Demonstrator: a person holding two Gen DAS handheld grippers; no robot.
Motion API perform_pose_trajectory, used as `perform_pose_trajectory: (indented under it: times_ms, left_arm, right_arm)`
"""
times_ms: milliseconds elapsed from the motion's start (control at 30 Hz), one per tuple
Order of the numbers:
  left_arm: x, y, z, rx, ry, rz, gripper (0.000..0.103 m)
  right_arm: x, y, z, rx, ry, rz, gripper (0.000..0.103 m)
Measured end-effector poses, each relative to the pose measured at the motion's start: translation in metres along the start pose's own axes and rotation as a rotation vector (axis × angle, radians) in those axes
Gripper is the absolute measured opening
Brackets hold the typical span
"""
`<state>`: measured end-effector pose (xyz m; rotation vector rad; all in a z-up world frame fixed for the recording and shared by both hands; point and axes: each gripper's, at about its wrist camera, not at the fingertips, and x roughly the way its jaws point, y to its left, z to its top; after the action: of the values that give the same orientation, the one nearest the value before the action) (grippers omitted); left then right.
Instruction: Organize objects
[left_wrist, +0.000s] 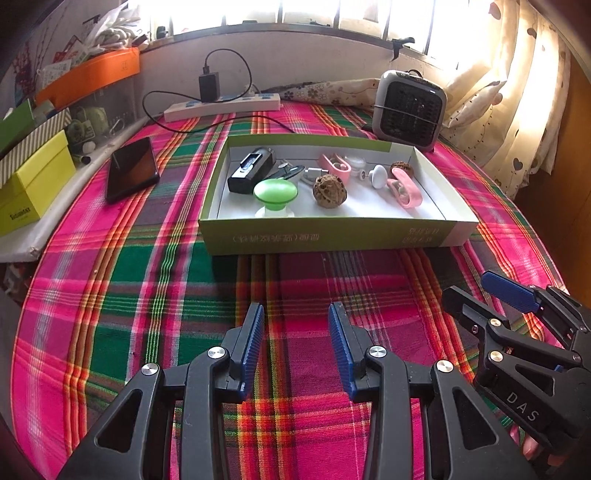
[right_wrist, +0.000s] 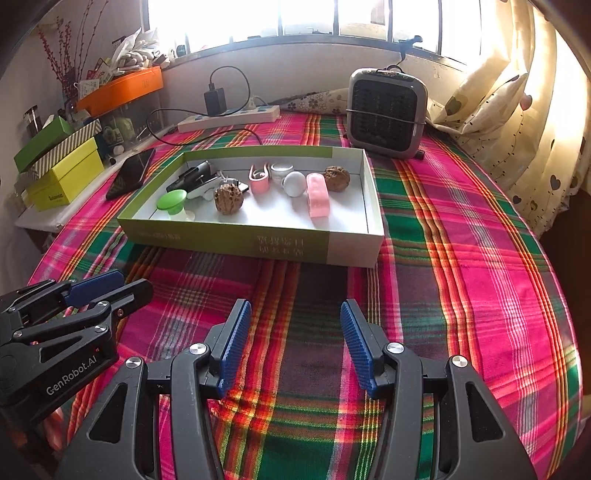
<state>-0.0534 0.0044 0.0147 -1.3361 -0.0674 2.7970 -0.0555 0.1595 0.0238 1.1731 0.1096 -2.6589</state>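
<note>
A shallow green-and-white box (left_wrist: 325, 236) (right_wrist: 236, 240) stands on the plaid cloth. Inside lie a green knob (left_wrist: 275, 194) (right_wrist: 171, 202), a walnut (left_wrist: 329, 191) (right_wrist: 228, 199), a second walnut (right_wrist: 337, 178), a white knob (left_wrist: 377, 175) (right_wrist: 294, 183), two pink clips (left_wrist: 406, 187) (right_wrist: 317, 199), and a black device (left_wrist: 251, 169) (right_wrist: 192, 177). My left gripper (left_wrist: 296, 314) (right_wrist: 110, 286) hovers open over the cloth in front of the box. My right gripper (right_wrist: 295, 314) (left_wrist: 476, 288) is beside it, open too. Nothing is between either pair of fingers.
A black phone (left_wrist: 132, 169) (right_wrist: 131, 172) lies left of the box. Behind are a power strip (left_wrist: 221, 107) with a charger and a small grey heater (left_wrist: 408, 109) (right_wrist: 386, 112). Yellow and green boxes (left_wrist: 35, 181) are stacked at the left. Curtains (right_wrist: 517, 129) hang at the right.
</note>
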Motion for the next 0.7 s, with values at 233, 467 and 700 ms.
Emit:
perform_pose_trajectory:
  times_ms: [233,467,700]
  left_arm:
    - [0.002,-0.004,-0.01,0.016,-0.007,0.032,0.034]
    - [0.001,-0.009,-0.013,0.02,-0.018,0.056,0.036]
    - [0.001,-0.012,-0.016,0.017,-0.042,0.056,0.045]
  right_arm:
    - [0.008,0.001,-0.011,-0.003,0.043,-0.001,0.051]
    - [0.007,-0.002,-0.014,-0.005,0.046,-0.029,0.052]
    - [0.007,-0.006,-0.016,0.01,0.041,-0.05,0.064]
